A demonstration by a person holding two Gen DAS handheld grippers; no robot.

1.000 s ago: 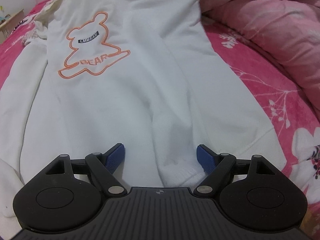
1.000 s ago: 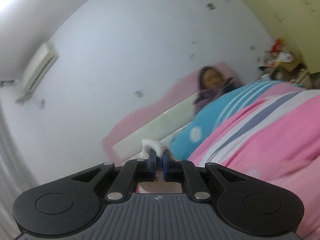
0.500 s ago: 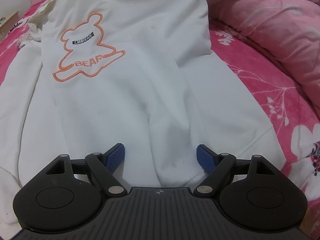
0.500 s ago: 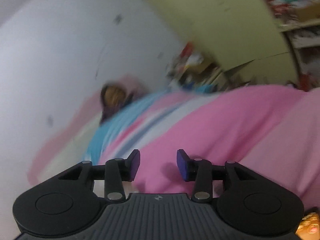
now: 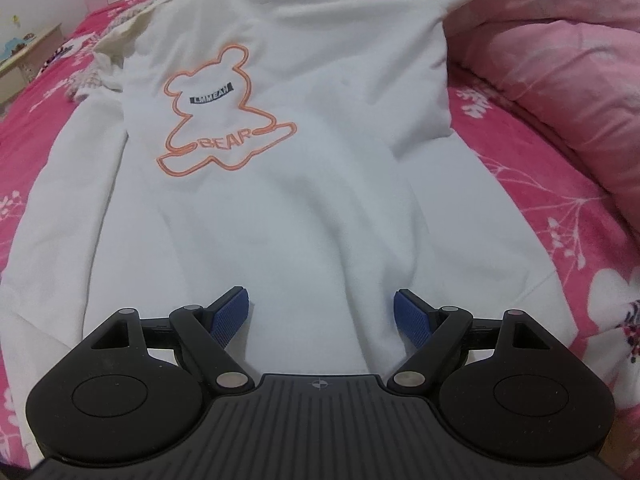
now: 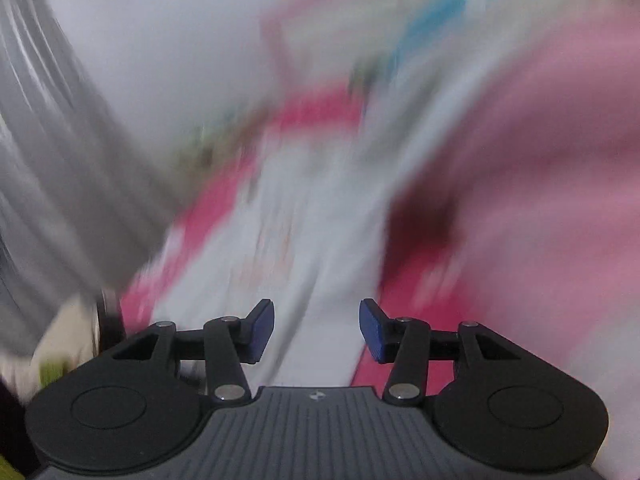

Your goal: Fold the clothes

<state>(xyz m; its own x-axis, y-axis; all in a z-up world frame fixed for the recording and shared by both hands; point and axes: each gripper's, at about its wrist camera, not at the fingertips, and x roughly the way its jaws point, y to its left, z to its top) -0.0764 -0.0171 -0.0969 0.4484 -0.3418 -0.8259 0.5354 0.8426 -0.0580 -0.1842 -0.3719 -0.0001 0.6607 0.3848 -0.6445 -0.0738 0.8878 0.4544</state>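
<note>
White fleece hoodie [image 5: 280, 208] lying spread, bear print up, straight ahead of the left gripper [image 5: 322, 314], near hem passing between and under the wide-parted blue pads [image 5: 230, 314], nothing held; right gripper [image 6: 317, 328] likewise gaping and empty, swinging over a blurred pale garment; pink quilt [image 5: 560, 72] bunching off to the right; judging best: pinching hem corners squarely, lifting evenly, keeping the cloth off the quilt.

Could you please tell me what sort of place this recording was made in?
Most likely a bedroom: a white sweatshirt lies spread on a bed with a pink floral sheet, a pink quilt bunched beside it.
</note>
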